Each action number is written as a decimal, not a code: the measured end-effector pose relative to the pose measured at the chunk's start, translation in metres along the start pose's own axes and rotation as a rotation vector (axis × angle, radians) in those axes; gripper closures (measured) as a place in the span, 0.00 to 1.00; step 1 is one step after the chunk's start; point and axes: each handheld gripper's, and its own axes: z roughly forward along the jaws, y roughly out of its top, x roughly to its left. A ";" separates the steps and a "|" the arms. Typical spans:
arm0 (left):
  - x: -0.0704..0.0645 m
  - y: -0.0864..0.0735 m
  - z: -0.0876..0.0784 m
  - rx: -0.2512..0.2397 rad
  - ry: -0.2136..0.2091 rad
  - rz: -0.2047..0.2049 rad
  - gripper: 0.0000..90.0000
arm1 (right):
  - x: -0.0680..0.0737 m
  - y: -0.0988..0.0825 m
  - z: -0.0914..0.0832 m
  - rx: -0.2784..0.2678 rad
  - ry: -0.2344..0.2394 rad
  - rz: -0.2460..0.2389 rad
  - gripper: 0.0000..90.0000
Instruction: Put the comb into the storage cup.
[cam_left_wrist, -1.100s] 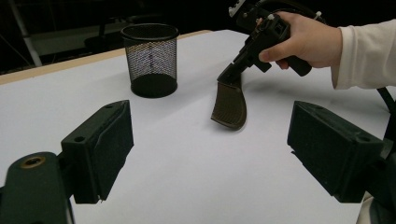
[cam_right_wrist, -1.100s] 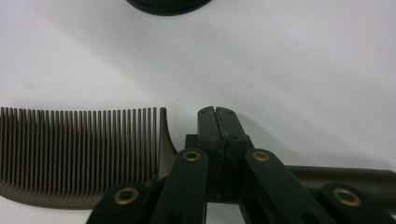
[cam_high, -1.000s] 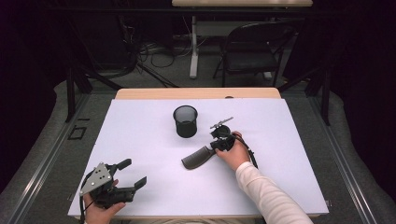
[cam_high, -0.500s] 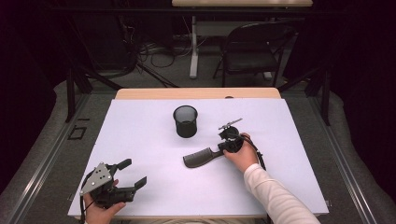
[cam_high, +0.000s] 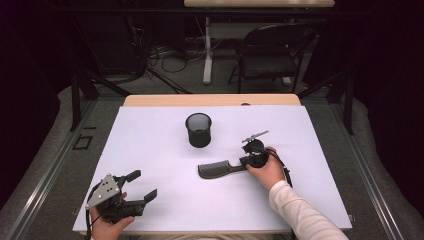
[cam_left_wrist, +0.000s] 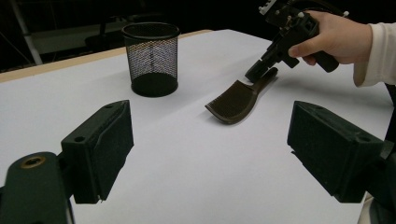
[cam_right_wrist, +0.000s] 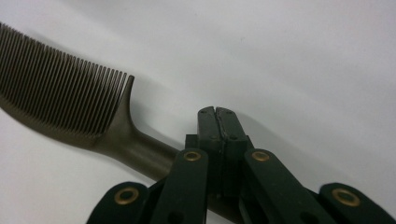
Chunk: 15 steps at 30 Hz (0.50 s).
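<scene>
Black mesh marks the cup (cam_high: 198, 129), which stands upright near the middle of the white table (cam_high: 150, 150), towards the far side. Nothing pokes up out of the cup. The dark comb (cam_high: 215, 168) is near and to the right of the cup, well apart from it, its toothed end pointing left. The right gripper (cam_high: 243, 161) has its jaws pressed together on the comb's handle, as the right gripper view makes plain: the two jaws meet with the handle clamped under them. In the left gripper view the comb looks lifted a little, its toothed end low over the table.

So the pick-up looks done, and what seems left is carrying the comb to the cup and dropping it in, if that is the aim. The left gripper (cam_high: 139, 185) sits at the near left corner, jaws spread wide, holding nothing.
</scene>
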 end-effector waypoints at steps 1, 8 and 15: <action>0.000 0.000 0.000 0.000 0.000 0.000 0.16 | 0.001 -0.002 -0.002 0.008 0.002 0.007 1.00; -0.001 0.000 0.001 0.002 -0.003 -0.001 0.16 | 0.002 -0.013 -0.009 0.003 0.021 0.007 1.00; -0.001 0.000 0.001 0.002 -0.006 0.000 0.16 | 0.007 -0.025 -0.015 -0.002 0.048 0.003 1.00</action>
